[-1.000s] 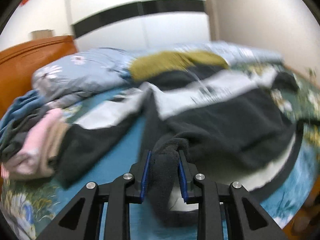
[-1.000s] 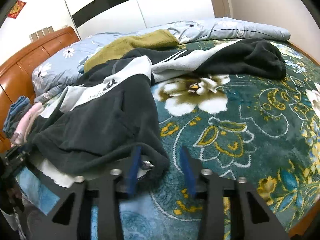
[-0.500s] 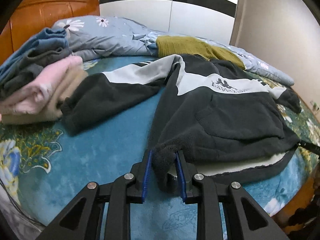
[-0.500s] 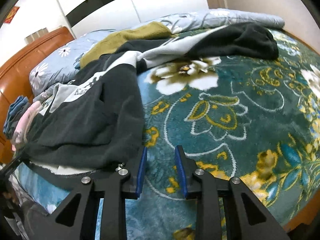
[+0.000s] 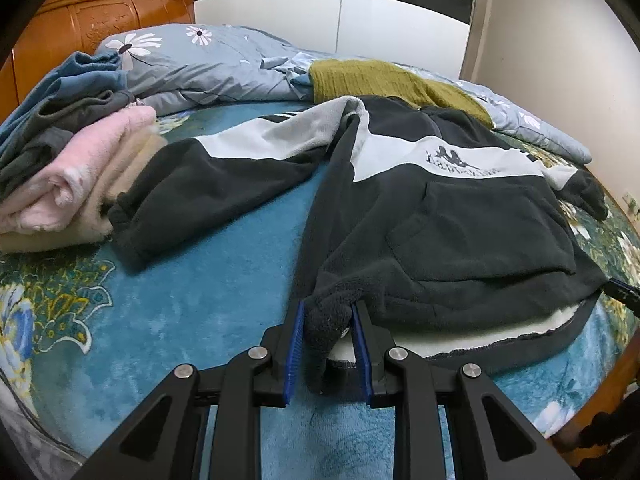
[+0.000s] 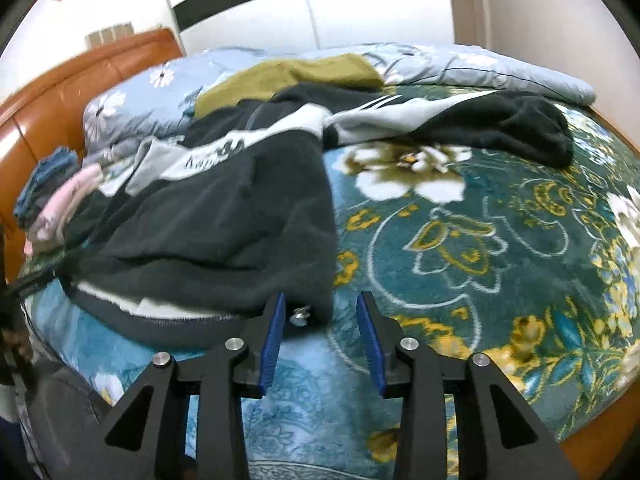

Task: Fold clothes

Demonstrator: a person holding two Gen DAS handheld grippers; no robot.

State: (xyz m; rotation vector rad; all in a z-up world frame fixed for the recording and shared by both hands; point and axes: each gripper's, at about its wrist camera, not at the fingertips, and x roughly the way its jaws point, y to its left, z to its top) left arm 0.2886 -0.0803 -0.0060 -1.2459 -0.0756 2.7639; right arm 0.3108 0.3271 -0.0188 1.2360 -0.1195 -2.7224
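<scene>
1. Left wrist view: since half a second ago little has changed. Our left gripper (image 5: 327, 340) still has its jaws clamped on the near hem corner of the hoodie (image 5: 440, 216), and the garment lies a touch flatter on the bed (image 5: 192, 300) than a second ago, when it was bunched and blurred.
2. Same view, counting: one hoodie, front up, with one sleeve (image 5: 200, 184) spread to the left; one stack of folded clothes (image 5: 76, 160) just beside that sleeve's cuff; one olive garment (image 5: 384, 80) behind the hoodie, on one pale blue duvet (image 5: 208, 64).
3. Right wrist view: the jaws of our right gripper (image 6: 322, 322) stand wider than half a second ago. They are parted, with the other hem corner of the hoodie (image 6: 208, 224) and a small metal piece (image 6: 299, 315) between them, beside the left pad; no grip shows.
4. Same view, counting: one hoodie, its second sleeve (image 6: 500, 128) flung right across the bed (image 6: 480, 240); one olive garment (image 6: 296, 76); one stack (image 6: 60, 196) at far left.
</scene>
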